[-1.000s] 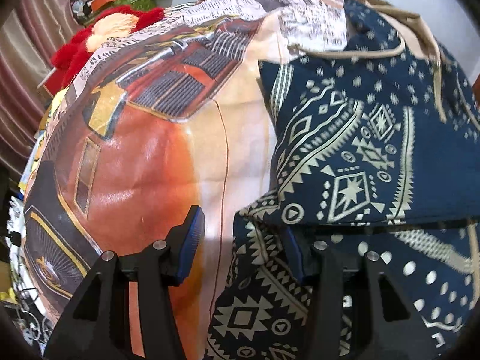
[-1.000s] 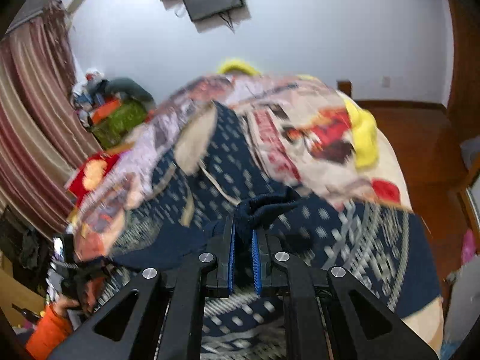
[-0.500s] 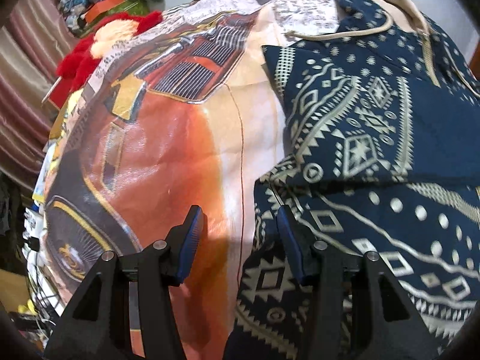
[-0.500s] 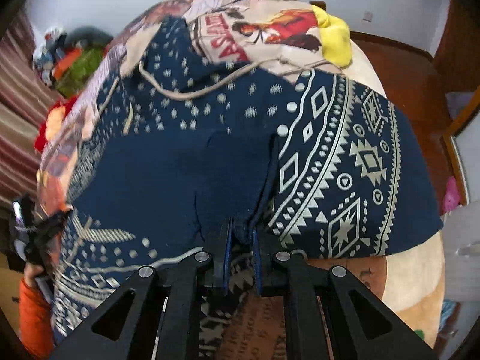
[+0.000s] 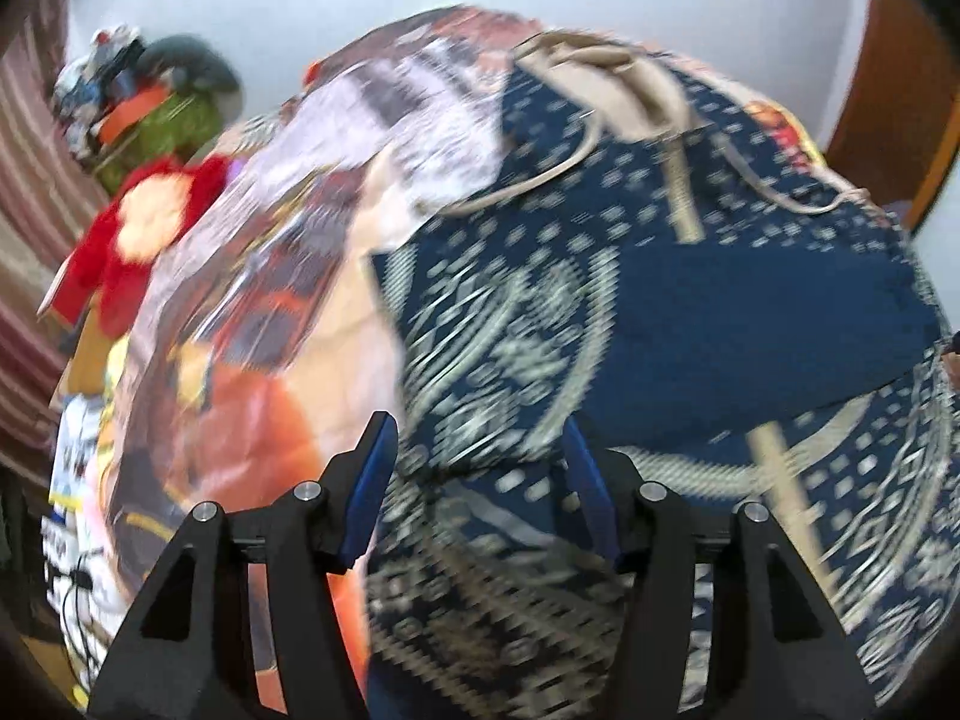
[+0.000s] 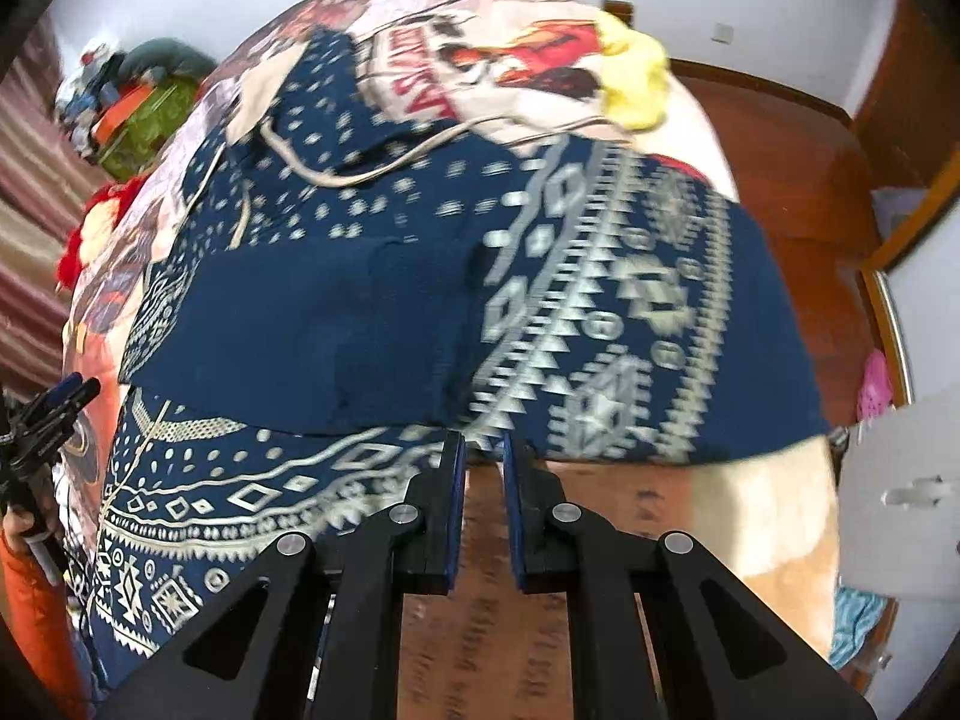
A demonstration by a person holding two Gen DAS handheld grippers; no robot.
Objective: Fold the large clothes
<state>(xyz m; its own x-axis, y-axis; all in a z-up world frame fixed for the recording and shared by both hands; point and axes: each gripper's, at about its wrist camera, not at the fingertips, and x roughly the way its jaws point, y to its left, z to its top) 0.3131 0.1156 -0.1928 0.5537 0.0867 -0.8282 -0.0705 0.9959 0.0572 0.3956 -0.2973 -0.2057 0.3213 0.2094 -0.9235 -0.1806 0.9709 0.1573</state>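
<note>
A large navy hoodie with a cream geometric pattern (image 6: 372, 300) lies spread on a bed with a printed cover (image 5: 240, 360). Both sleeves are folded across its body, and cream drawstrings (image 6: 336, 174) lie near the hood. It also shows in the left wrist view (image 5: 690, 330). My left gripper (image 5: 477, 468) is open and empty, its jaws wide apart over the garment's left edge. My right gripper (image 6: 483, 450) has a narrow gap between its jaws, with nothing in it, just off the edge of the folded right sleeve (image 6: 630, 330).
A red and yellow plush toy (image 5: 138, 240) and a green box with clutter (image 5: 168, 114) lie at the bed's far left. A yellow plush (image 6: 630, 78) lies at the bed's far right. Brown wooden floor (image 6: 810, 192) and a white box (image 6: 900, 480) are on the right.
My right gripper has let go of the sleeve it was shut on and drawn back off its edge. My left gripper has tilted upward and stayed open.
</note>
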